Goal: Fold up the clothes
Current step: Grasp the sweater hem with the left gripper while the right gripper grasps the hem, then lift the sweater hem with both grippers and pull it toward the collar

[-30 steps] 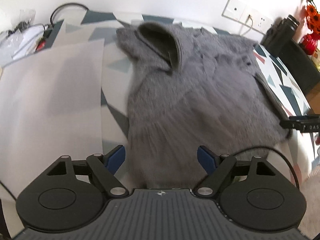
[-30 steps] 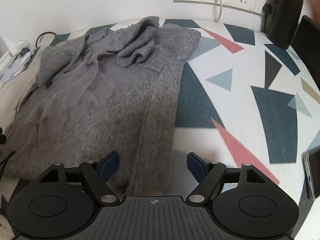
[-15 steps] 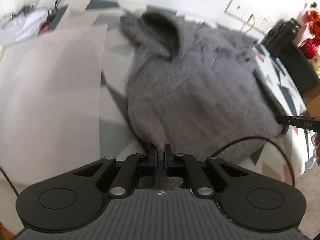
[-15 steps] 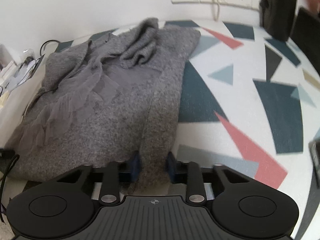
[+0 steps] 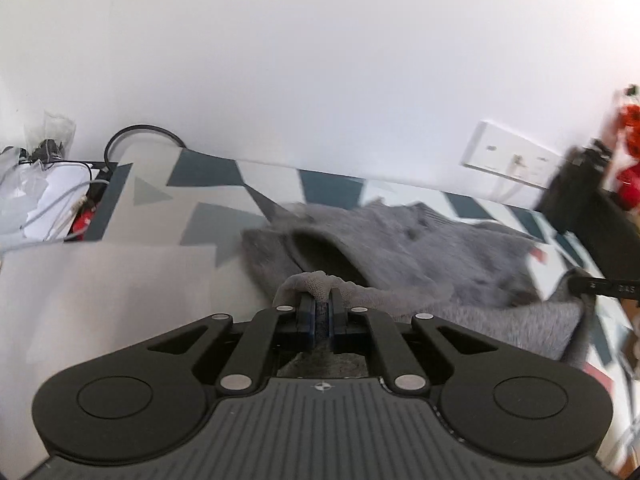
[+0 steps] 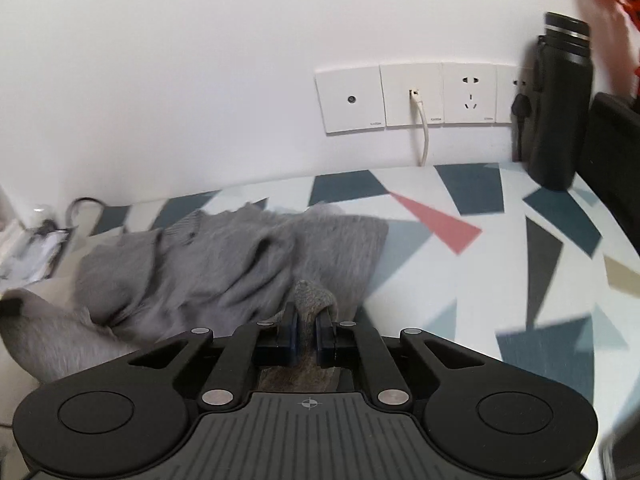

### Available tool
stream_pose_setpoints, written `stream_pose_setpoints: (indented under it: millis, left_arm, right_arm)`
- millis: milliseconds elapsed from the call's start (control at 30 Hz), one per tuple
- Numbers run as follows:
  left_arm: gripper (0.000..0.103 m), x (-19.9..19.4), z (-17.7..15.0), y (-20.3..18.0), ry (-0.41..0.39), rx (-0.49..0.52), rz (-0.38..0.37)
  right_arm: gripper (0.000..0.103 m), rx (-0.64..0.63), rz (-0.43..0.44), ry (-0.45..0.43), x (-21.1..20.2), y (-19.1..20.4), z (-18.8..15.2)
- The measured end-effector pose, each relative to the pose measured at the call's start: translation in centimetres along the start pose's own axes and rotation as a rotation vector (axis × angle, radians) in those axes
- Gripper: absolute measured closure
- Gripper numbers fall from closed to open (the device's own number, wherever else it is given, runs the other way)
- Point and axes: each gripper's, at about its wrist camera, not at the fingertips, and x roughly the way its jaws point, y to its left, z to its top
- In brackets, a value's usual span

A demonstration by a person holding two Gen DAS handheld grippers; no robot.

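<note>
A grey knitted sweater (image 5: 460,248) lies on the patterned tabletop (image 5: 208,208) by the wall. My left gripper (image 5: 320,312) is shut on the sweater's near hem, and a fold of knit bulges over its fingertips. The lifted hem stretches rightward to the other gripper's black tip (image 5: 600,286). In the right wrist view the same sweater (image 6: 224,256) spreads to the left, and my right gripper (image 6: 306,326) is shut on its near edge, a bunch of grey knit poking up between the fingers. The lifted hem sags at the far left (image 6: 48,332).
A black bottle (image 6: 560,104) stands at the back right by wall sockets (image 6: 412,96) with a white cable. Black boxes (image 5: 592,216) and red flowers (image 5: 628,136) crowd the right. Wires and plastic bags (image 5: 36,200) sit at the left. A pale sheet (image 5: 100,292) covers the near left.
Both grippers closed on the sweater's near hem, then rose and carried it toward the wall; the views now tilt up to the wall and the garment is doubling over.
</note>
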Motion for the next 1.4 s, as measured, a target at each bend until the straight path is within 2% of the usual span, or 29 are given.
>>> stream_pose_setpoints:
  millis: [133,267,300,333,367,400,433,600,767,833,867,900,967,1000,1033,1100,1267,1400]
  left_arm:
    - [0.097,4.3,-0.2,1.0,0.076,-0.011,0.026]
    - [0.091,5.9,-0.7,2.0,0.134,-0.049,0.003]
    - [0.084,5.8,-0.7,2.4,0.14,-0.072,-0.013]
    - [0.078,5.6,-0.6,2.8,0.144,-0.093,-0.03]
    - [0.06,5.4,-0.5,3.2,0.147,-0.11,-0.048]
    - [0.048,4.9,-0.4,3.6,0.146,-0.119,-0.063]
    - [0.047,4.3,-0.4,3.9,0.139,-0.118,-0.079]
    - [0.048,1.3,-1.5,4.9,0.154,-0.075,-0.182]
    - [0.048,0.3,-3.7,4.2,0.178,0.032,-0.225]
    - [0.048,0.5,-4.3,3.9,0.178,0.049,-0.225]
    - [0.049,0.7,-4.5,3.8,0.173,0.055,-0.224]
    - [0.061,0.8,-4.6,3.7,0.164,0.061,-0.226]
    - [0.085,0.9,-4.6,3.3,0.152,0.08,-0.205]
    - [0.091,0.8,-4.6,3.2,0.157,0.078,-0.202]
    - [0.091,0.7,-4.5,3.0,0.164,0.074,-0.203]
    - [0.094,-0.1,-4.6,2.6,0.163,0.091,-0.201]
    - [0.095,-3.0,-4.8,2.1,0.163,0.097,-0.221]
    - [0.095,-5.7,-6.3,1.5,0.19,0.113,-0.25]
  right_arm:
    - [0.096,0.026,-0.058,0.063,5.0,-0.4,0.7]
    - [0.092,0.032,-0.056,0.071,4.6,-0.5,0.0]
    - [0.088,0.034,-0.053,0.07,4.3,-0.6,-0.2]
    - [0.077,0.036,-0.05,0.07,4.0,-0.6,-0.4]
    - [0.071,0.037,-0.047,0.07,3.7,-0.6,-0.6]
    - [0.057,0.039,-0.044,0.069,3.3,-0.6,-0.8]
    - [0.048,0.04,-0.041,0.069,3.0,-0.7,-0.9]
    - [0.047,0.048,-0.026,0.067,1.5,-0.8,-1.9]
    - [0.047,0.031,-0.007,0.081,-0.7,-0.4,-4.2]
    - [0.047,0.018,0.007,0.112,-0.9,0.0,-5.4]
    - [0.047,0.012,0.01,0.13,-0.8,0.2,-6.0]
    - [0.048,0.006,0.007,0.145,-0.6,0.5,-6.4]
    - [0.053,-0.006,0.002,0.161,-0.1,1.0,-6.9]
    - [0.062,-0.007,-0.001,0.162,-0.1,1.1,-7.0]
    - [0.076,-0.005,-0.006,0.156,-0.3,1.1,-6.9]
    - [0.093,0.0,-0.015,0.146,-0.8,1.1,-6.8]
    - [0.095,0.013,-0.025,0.124,-2.4,0.9,-6.3]
    - [0.095,0.049,-0.009,0.14,-5.0,0.1,-6.1]
